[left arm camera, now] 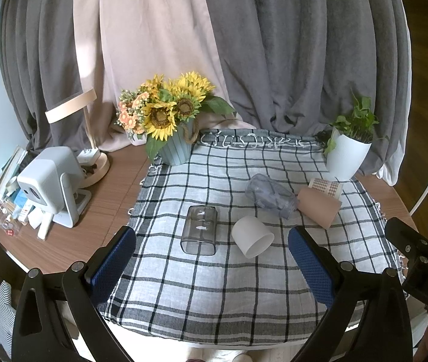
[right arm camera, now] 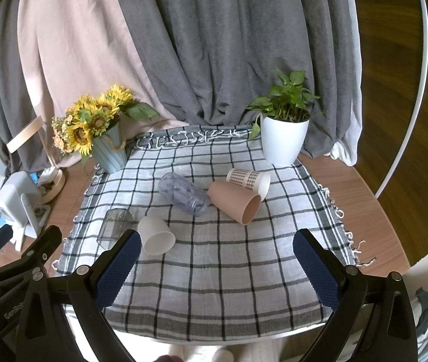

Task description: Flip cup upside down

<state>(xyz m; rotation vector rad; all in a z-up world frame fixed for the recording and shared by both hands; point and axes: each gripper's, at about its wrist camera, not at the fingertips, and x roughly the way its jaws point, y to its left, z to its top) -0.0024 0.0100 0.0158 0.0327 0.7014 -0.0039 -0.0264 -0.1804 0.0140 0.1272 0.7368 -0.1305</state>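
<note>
Both grippers hang above the near edge of the checked cloth (left arm camera: 214, 286), and we see each one spread wide with nothing between its blue pads. Our left gripper (left arm camera: 212, 259) points at the middle of the cloth; our right gripper (right arm camera: 217, 259) sits just to its right, its black frame showing at the right edge of the left wrist view.

Five cups lie on their sides ahead of us. Straight ahead of the left gripper lies the clear grey cup (left arm camera: 199, 230), mouth toward us. Just right of it, between the left gripper's fingers, the white cup (left arm camera: 252, 236) rests with its mouth toward us and to the right. In the right wrist view that white cup (right arm camera: 155, 234) lies just beyond the right gripper's left finger, touching nothing.

Farther ahead the clear ribbed cup (right arm camera: 183, 196) lies with its mouth against the base of the tan cup (right arm camera: 234, 201), whose mouth faces toward us and to the right. Behind the tan one lies the patterned paper cup (right arm camera: 248, 179); whether they touch, we cannot tell.

At the far edge: sunflower pot (right arm camera: 110, 150) ahead-left, white plant pot (right arm camera: 282, 141) ahead-right. Left of the cloth on the wooden table (left arm camera: 117, 187) stand a white projector (left arm camera: 51, 181) and a lamp (left arm camera: 93, 163).
</note>
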